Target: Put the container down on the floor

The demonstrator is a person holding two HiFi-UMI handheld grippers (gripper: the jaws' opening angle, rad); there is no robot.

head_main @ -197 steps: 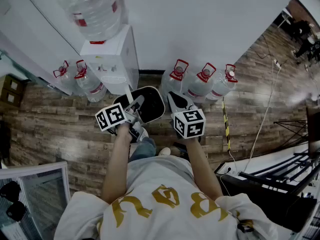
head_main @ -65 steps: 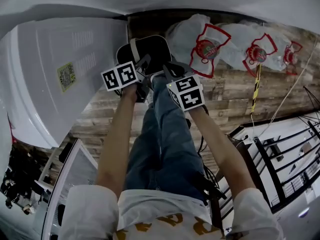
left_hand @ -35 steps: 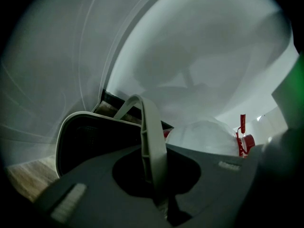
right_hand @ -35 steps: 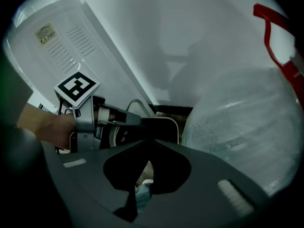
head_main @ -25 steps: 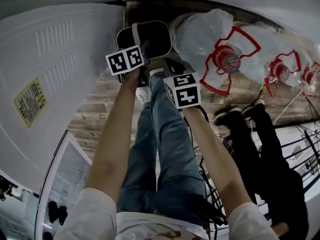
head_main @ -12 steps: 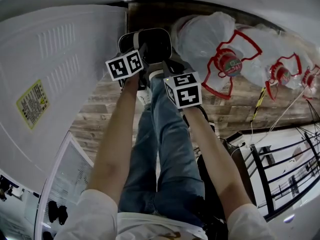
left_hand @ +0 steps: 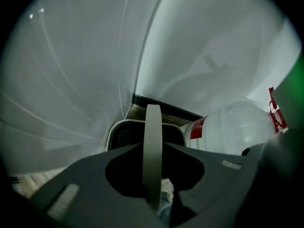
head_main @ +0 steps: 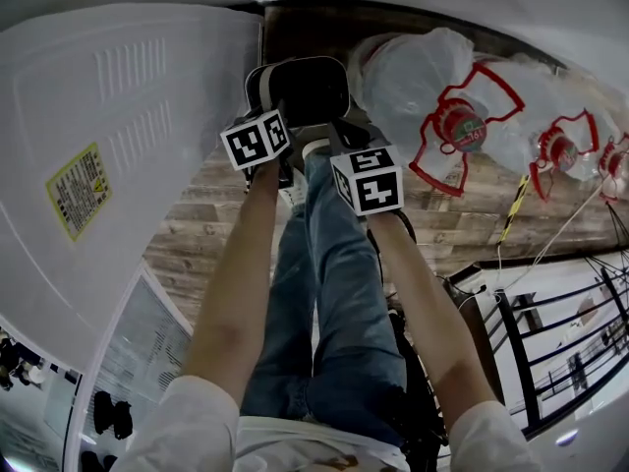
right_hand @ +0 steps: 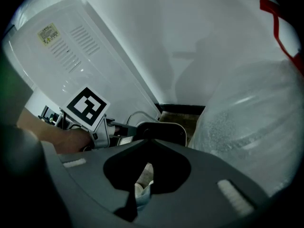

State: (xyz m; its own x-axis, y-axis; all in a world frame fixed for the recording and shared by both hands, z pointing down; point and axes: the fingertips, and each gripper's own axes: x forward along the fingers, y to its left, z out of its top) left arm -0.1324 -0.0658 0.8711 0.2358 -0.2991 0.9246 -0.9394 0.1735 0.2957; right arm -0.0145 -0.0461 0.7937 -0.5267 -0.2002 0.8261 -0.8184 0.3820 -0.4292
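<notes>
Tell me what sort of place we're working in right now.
Probably an office or workshop corner used as a water station: a white water dispenser, spare water bottles with red handles lined along the wall, all on a wood-plank floor.

Wood-plank floor: large clear water jugs with red handles by the wall, white cabinet left, yellow-black striped strip, thin cable.

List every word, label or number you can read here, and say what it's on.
Yellow sticker on the white appliance: print too small to read.
Round label on the nearest water bottle: blurred, unreadable.
No text is legible anywhere.
</notes>
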